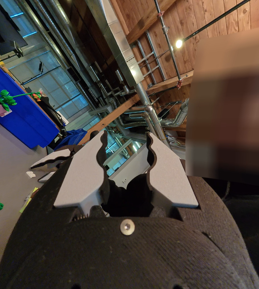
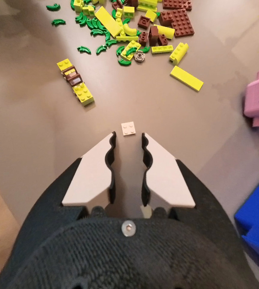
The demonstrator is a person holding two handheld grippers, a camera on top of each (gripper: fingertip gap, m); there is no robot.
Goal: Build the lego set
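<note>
Right gripper hangs open and empty, white plate at centre frame just beyond its tips. Left gripper gapes wide, empty, pointing at the ceiling.

Workshop under a wooden ceiling

Silver ducts and pipes cross the plank ceiling above the tongs; a lit lamp beyond, windows leftward, grey tabletop beneath.
</note>
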